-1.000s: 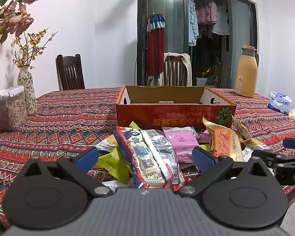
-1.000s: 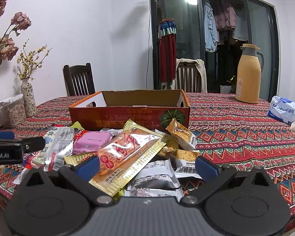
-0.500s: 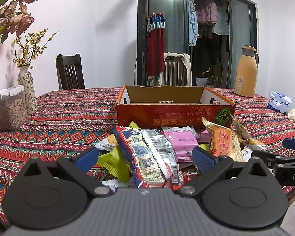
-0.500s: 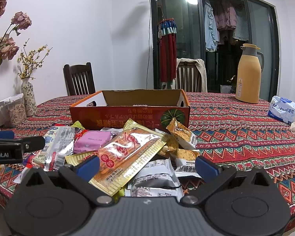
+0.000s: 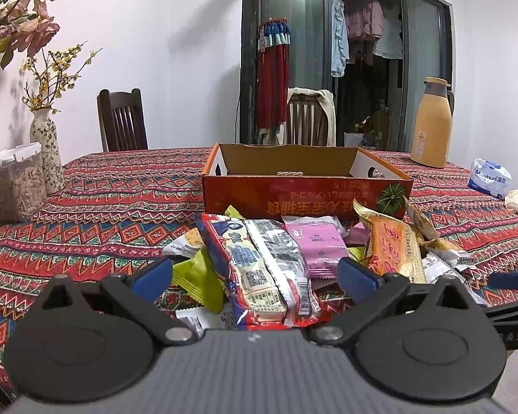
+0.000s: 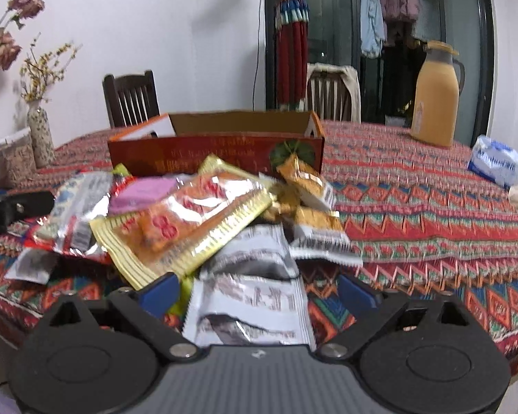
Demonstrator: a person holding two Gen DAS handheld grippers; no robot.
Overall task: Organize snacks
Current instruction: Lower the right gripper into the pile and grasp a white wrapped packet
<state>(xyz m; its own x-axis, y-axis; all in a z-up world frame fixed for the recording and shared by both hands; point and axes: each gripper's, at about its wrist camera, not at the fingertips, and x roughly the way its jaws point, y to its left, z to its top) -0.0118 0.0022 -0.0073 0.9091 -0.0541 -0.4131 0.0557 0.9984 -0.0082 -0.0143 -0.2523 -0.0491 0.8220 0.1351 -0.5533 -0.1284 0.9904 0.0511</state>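
Observation:
A pile of snack packets lies on the patterned tablecloth in front of an open red cardboard box. My left gripper stands open over the near edge of the pile, with a long silver-and-red packet lying between its blue fingertips, untouched. A pink packet and a gold-orange packet lie beside it. My right gripper is tilted down at the pile; its jaws are closing around a white-and-grey packet, and the pads stand clear of it.
A tan thermos jug and a blue-white tissue pack stand at the right. A floral vase and a lidded container stand at the left. Chairs are behind the table. The other gripper's arm shows at right.
The right gripper has tipped downward and moved closer over the pile, and its fingers have drawn slightly inward. The left gripper has stayed still.

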